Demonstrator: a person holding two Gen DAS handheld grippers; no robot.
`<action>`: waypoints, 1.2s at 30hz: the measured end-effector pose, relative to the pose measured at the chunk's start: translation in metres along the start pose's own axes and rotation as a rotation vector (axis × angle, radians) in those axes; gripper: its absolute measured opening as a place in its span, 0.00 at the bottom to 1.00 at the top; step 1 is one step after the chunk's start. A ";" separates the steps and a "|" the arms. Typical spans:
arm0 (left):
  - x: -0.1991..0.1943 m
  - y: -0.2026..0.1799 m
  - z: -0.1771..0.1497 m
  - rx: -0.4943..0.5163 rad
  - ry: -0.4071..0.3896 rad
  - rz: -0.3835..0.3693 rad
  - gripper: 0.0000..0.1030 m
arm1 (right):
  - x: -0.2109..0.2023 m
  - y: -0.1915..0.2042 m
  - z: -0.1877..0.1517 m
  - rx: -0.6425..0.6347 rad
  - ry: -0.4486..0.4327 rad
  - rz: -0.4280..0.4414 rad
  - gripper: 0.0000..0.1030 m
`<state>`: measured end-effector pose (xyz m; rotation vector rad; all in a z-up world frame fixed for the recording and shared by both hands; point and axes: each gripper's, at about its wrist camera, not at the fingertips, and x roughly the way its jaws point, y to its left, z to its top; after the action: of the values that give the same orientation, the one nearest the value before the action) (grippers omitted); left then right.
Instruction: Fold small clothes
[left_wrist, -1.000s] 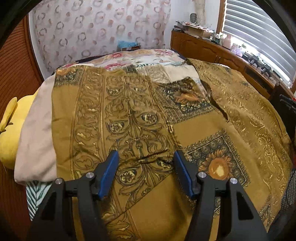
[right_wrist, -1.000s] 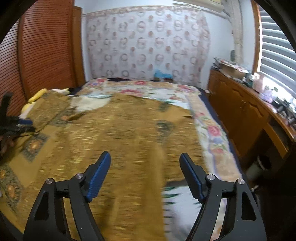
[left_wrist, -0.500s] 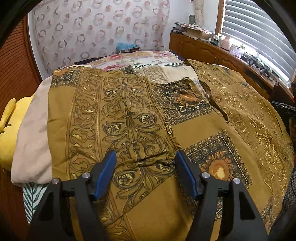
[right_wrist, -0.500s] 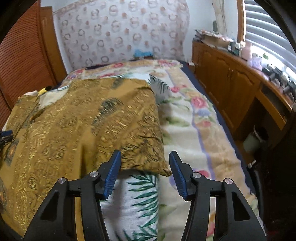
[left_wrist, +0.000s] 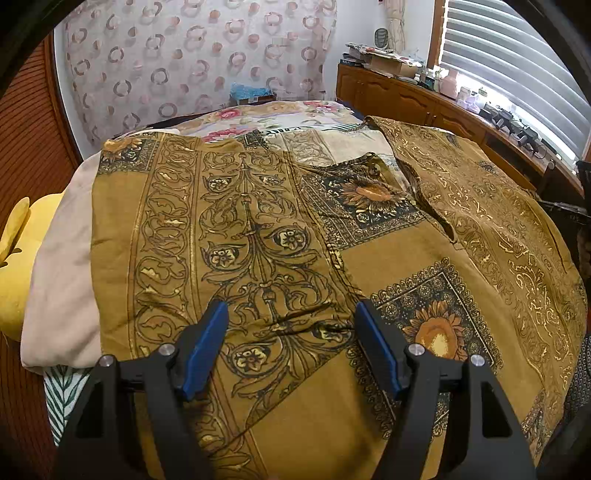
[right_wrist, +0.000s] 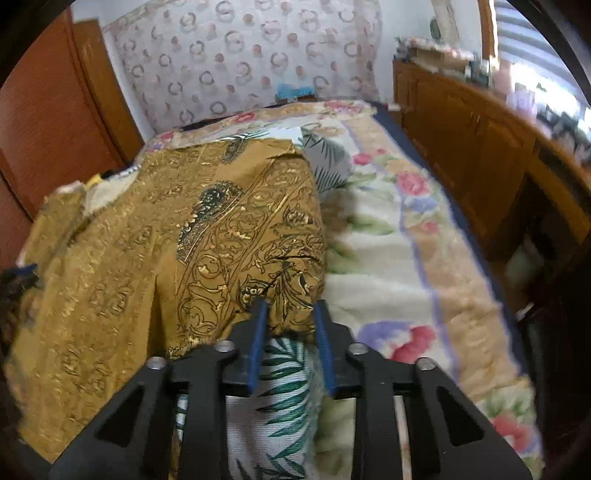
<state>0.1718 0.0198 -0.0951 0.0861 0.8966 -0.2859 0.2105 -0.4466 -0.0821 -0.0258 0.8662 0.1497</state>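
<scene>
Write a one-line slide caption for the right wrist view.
Right gripper pinching a corner of the mustard patterned garment on the floral bedspread.

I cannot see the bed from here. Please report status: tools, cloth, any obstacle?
Right tool just closing on the corner of the mustard garment. Left tool open above it, holding nothing. No obstacle.

The garment (left_wrist: 280, 236) is cut off by the lower edge; the cabinet (right_wrist: 480, 140) and windowsill clutter (right_wrist: 546, 107) are blurred beyond telling.
</scene>
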 end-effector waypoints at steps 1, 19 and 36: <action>0.000 0.000 0.000 0.000 0.000 0.000 0.69 | -0.004 0.004 0.003 -0.023 -0.017 -0.014 0.07; 0.000 0.001 0.000 -0.002 0.000 0.003 0.70 | 0.008 0.128 0.017 -0.270 -0.066 0.113 0.06; -0.060 -0.014 0.000 -0.090 -0.163 0.057 0.70 | -0.016 0.103 0.017 -0.182 -0.118 0.078 0.46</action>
<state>0.1321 0.0187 -0.0476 0.0044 0.7431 -0.1962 0.1981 -0.3450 -0.0552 -0.1520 0.7345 0.3003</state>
